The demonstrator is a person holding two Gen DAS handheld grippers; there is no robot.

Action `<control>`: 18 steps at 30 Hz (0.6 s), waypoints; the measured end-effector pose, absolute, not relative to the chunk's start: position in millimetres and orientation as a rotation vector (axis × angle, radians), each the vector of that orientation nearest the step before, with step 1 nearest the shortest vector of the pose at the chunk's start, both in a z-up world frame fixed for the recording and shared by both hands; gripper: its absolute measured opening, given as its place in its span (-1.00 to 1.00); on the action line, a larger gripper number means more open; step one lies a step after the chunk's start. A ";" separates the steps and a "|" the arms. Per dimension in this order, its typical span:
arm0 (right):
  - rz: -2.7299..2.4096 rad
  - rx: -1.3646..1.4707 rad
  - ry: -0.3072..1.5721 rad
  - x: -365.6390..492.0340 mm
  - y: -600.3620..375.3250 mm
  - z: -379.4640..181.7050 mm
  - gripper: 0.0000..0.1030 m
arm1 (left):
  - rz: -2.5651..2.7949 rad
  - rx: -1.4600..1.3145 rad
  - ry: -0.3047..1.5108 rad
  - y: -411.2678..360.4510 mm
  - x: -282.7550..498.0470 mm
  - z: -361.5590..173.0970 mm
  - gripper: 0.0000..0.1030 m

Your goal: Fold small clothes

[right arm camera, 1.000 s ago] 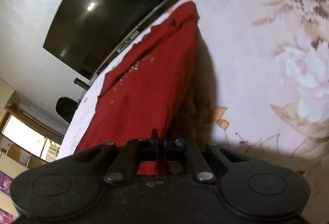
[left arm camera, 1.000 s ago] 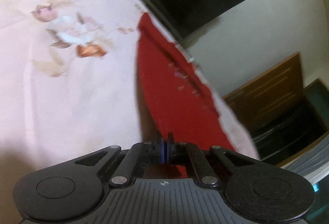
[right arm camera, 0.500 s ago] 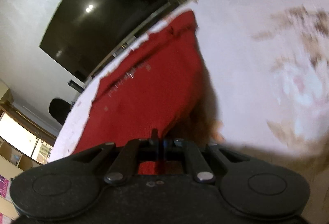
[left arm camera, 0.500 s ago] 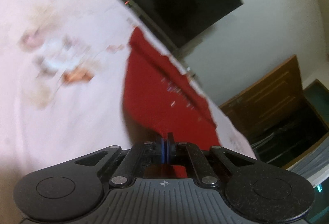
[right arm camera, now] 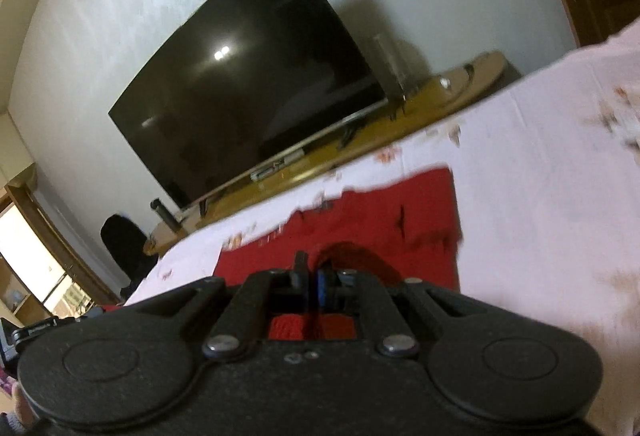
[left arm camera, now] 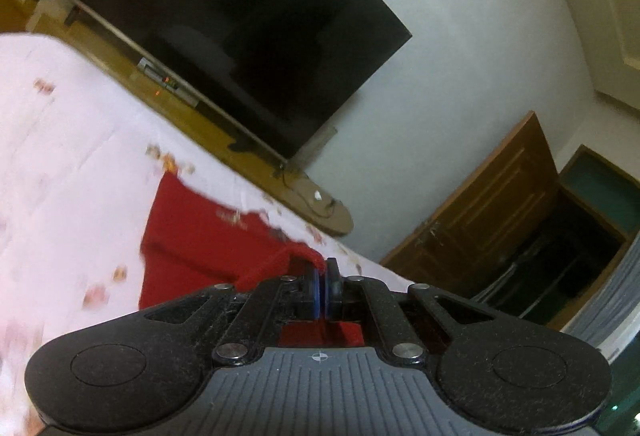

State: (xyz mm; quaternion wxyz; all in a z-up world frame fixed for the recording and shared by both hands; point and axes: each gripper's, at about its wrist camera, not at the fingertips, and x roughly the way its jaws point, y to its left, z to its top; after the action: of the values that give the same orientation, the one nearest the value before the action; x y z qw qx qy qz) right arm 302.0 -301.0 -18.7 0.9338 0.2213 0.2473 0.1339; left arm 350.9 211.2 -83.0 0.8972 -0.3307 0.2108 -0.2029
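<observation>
Both claws, left claw [left arm camera: 323, 276] and right claw [right arm camera: 310, 270], pinch the red garment [left arm camera: 192, 236] above the floral sheet [left arm camera: 60, 156].

Both grippers risen, red garment [left arm camera: 192, 232] edge lifted off bedsheet [left arm camera: 60, 156]

Red garment [left arm camera: 200, 236] on floral bedsheet [left arm camera: 60, 156], near edge lifted, far part lying flat.
</observation>
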 end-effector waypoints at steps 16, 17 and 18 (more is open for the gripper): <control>0.285 0.493 0.645 519.2 -318.5 -83.0 -0.91 | -0.317 -0.655 0.566 184.4 569.4 -128.7 -0.96; 0.283 0.500 0.655 528.4 -319.0 -90.4 -0.91 | -0.308 -0.650 0.580 182.2 580.4 -135.7 -0.96; 0.279 0.507 0.667 538.5 -319.6 -99.2 -0.91 | -0.300 -0.643 0.595 179.8 591.6 -143.3 -0.96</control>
State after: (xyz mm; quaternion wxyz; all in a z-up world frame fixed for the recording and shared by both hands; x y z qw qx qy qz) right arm 538.5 -319.6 -99.2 0.9041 0.2453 0.3227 0.1351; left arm 591.6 179.8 -143.3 0.8947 -0.3103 0.2868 -0.1448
